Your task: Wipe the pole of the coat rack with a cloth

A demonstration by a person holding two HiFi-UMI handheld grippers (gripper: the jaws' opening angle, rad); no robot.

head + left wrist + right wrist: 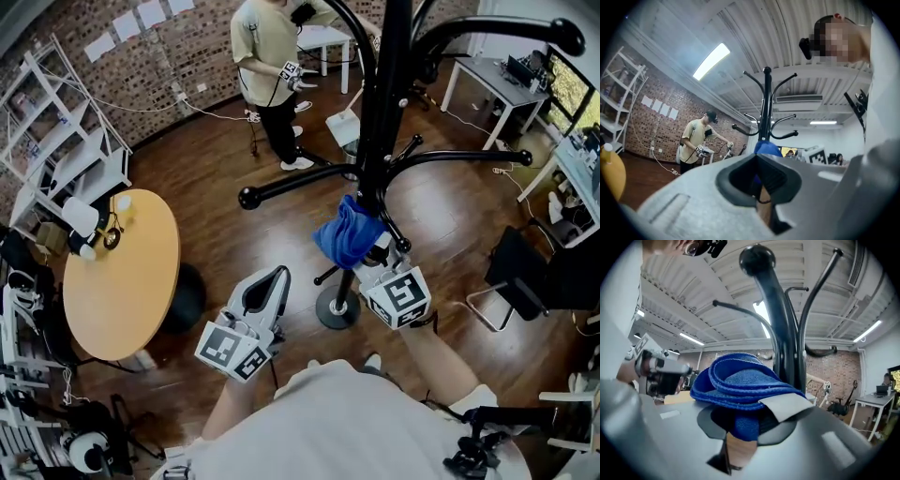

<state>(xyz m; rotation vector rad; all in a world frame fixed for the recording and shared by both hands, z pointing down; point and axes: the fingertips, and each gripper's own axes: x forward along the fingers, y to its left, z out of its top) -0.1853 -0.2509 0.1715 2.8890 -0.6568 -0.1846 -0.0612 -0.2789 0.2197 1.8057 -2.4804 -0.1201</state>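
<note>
The black coat rack's pole [384,103] rises from a round base [337,309] on the wood floor, just ahead of me. My right gripper [377,258] is shut on a folded blue cloth [347,234], and the cloth lies against the lower pole below the hooks. In the right gripper view the cloth [740,385] bulges out of the right gripper [750,423], with the pole [780,333] right behind it. My left gripper [267,291] hangs lower and to the left, shut and holding nothing. The left gripper [761,180] points toward the pole [765,112] and the cloth [766,148].
Rack arms with ball ends [249,198] stick out at about gripper height. A round wooden table [122,281] stands at left, a white shelf [56,141] behind it. Another person [267,56] stands at the back. A black chair [525,272] and a white desk [497,84] are at right.
</note>
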